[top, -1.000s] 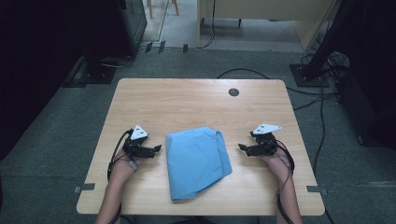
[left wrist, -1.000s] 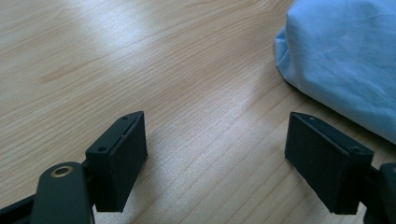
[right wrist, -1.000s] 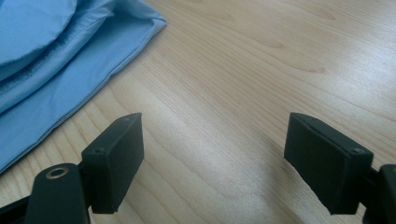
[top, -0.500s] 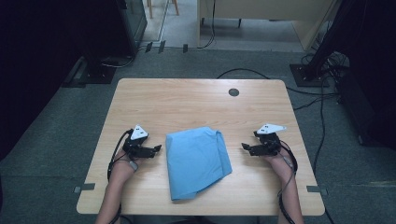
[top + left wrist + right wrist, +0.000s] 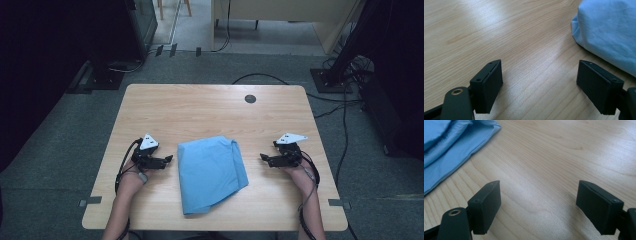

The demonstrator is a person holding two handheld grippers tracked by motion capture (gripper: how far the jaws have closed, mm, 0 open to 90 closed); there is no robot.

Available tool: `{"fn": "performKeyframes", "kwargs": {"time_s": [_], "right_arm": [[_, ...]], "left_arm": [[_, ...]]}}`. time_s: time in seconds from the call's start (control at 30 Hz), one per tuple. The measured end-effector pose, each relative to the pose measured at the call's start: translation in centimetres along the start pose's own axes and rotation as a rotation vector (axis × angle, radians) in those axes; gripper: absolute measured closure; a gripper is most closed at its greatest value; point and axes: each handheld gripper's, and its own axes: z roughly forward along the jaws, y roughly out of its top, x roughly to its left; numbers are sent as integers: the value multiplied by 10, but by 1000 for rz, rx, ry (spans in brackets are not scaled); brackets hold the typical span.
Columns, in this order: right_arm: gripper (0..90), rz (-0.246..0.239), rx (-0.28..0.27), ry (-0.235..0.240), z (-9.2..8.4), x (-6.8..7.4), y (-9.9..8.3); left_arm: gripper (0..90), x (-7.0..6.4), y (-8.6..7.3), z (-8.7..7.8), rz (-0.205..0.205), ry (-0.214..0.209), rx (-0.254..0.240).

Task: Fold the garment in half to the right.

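Right now both my grippers sit low over the wooden table (image 5: 210, 107) with jaws spread wide and nothing between them. The folded blue cloth (image 5: 210, 172) lies mid-table between them: at 3 o'clock from my left gripper (image 5: 169, 159), at 9 o'clock from my right gripper (image 5: 263, 158). To grip well, I judge each should slide inward and pinch a layered edge, the lower pad kept flat on the wood so it slips under the fabric.
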Motion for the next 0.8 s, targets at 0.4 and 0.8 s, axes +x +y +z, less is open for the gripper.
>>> {"fn": "performKeyframes", "kwargs": {"time_s": [0.4,0.8], "right_arm": [[179,2,7,-25,5,-1,2],[180,31,5,-53,10,-4,6]], "left_arm": [[209,0,0,0,-2,1,-2],[209,0,0,1,-8,4,-3]]}}
